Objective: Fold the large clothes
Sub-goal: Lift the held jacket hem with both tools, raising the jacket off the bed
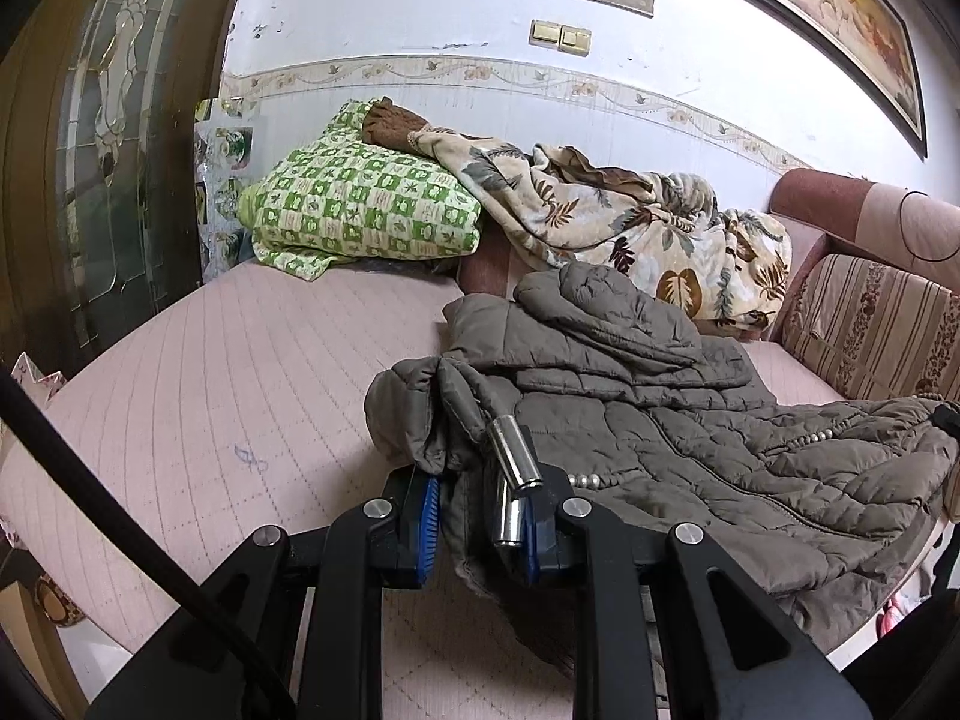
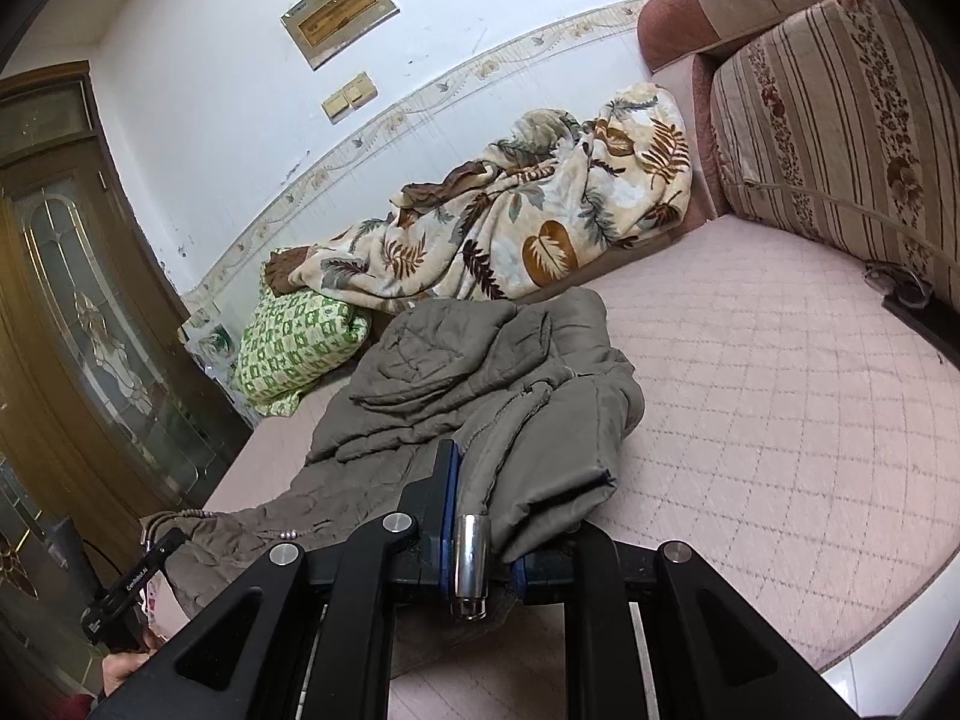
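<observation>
A grey-brown quilted jacket point(image 1: 690, 438) lies crumpled on a pink quilted mattress point(image 1: 228, 396). My left gripper point(image 1: 480, 510) is shut on a bunched edge of the jacket, with a silver drawstring tip point(image 1: 515, 450) hanging beside its blue pads. In the right wrist view the same jacket point(image 2: 456, 372) spreads away from me. My right gripper point(image 2: 480, 534) is shut on another edge of it, where a second silver drawstring tip point(image 2: 471, 564) dangles. Both held edges are lifted off the mattress point(image 2: 780, 432). The left gripper's body point(image 2: 129, 591) and a hand show at the lower left of the right wrist view.
A leaf-print blanket point(image 1: 630, 222) and a green checked pillow point(image 1: 360, 204) lie heaped at the wall. A striped sofa cushion point(image 2: 840, 132) borders the mattress on the right. A wooden door with glass point(image 1: 102, 150) stands at the left.
</observation>
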`<state>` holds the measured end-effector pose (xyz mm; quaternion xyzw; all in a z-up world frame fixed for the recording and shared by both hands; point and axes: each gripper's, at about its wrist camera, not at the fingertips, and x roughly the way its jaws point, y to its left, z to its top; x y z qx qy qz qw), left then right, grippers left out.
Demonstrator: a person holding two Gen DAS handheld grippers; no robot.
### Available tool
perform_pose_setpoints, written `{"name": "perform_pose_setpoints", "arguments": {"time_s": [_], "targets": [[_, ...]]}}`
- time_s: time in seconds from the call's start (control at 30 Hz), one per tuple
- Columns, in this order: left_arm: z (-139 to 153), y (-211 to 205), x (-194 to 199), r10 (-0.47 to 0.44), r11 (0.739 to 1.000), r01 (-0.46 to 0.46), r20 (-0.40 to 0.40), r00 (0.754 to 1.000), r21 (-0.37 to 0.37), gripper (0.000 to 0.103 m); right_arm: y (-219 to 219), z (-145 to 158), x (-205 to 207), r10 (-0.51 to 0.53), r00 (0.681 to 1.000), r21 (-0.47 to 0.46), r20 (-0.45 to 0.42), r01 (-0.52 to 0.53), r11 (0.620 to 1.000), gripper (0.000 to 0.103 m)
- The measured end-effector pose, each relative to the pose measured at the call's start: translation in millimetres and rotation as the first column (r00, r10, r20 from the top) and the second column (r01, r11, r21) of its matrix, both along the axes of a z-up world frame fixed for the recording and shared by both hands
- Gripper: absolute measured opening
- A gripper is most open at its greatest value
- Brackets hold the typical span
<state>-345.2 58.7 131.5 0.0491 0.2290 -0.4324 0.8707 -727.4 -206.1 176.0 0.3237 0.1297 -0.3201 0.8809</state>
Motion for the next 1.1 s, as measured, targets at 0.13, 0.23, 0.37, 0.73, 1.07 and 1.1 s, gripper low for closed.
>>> {"name": "perform_pose_setpoints", "arguments": {"time_s": [0.13,0.23,0.37,0.73,1.07,1.1], "targets": [[4,-1,3,-0.002,1.000,0.002,0.002,1.000,0.000,0.020,-5,12,7,0.011,1.000,-0.013,0.009,-0.011,1.000,0.015],[9,-4,5,-0.003,1.000,0.003,0.012,1.000,-0.004,0.021,-9,21,13,0.018,1.000,-0.024,0.017,-0.018,1.000,0.015],[22,-9,12,-0.007,1.000,0.007,0.015,1.000,-0.019,0.021,-17,34,20,0.025,0.999,-0.036,0.034,-0.024,0.999,0.015],[63,-52,45,-0.019,0.998,0.020,0.026,0.999,-0.064,0.021,-53,60,46,0.030,0.998,-0.048,0.064,-0.027,0.998,0.015],[104,-130,107,-0.026,0.996,0.026,-0.003,1.000,-0.080,0.021,-124,87,95,0.033,0.996,-0.038,0.086,-0.030,0.999,0.015],[106,-140,116,-0.024,0.997,0.023,-0.016,1.000,-0.075,0.021,-134,89,103,0.035,0.996,-0.035,0.086,-0.032,0.999,0.015]]}}
